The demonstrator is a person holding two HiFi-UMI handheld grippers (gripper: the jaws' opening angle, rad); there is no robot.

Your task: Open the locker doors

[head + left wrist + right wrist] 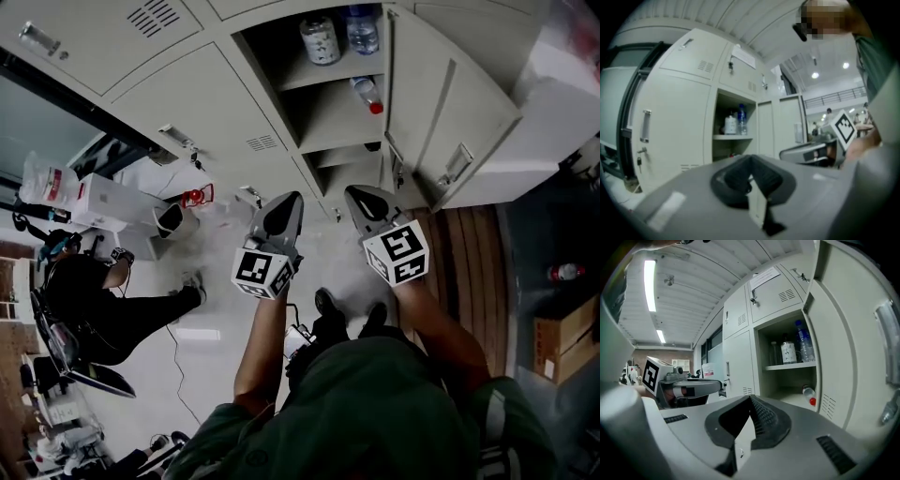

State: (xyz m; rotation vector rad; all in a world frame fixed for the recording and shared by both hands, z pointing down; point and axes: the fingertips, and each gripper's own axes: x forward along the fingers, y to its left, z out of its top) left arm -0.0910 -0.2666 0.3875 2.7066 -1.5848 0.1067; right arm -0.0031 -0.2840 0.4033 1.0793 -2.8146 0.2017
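A bank of pale grey lockers fills the top of the head view. One locker [328, 103] stands open, its door [450, 103] swung out to the right. Two upright bottles [321, 39] stand on its upper shelf, and a red-capped bottle [367, 94] lies on the shelf below. The locker door [202, 103] to its left is closed, with a handle [176, 136]. My left gripper [281, 211] and right gripper [366, 202] hang side by side below the open locker, both shut and empty, touching nothing. The right gripper view shows the open door [848, 348] close on the right.
A person [103, 300] sits on the floor at the left, beside white boxes [103, 202]. A cardboard box [562, 347] and a bottle [565, 272] are on the floor at the right. My own feet stand under the grippers.
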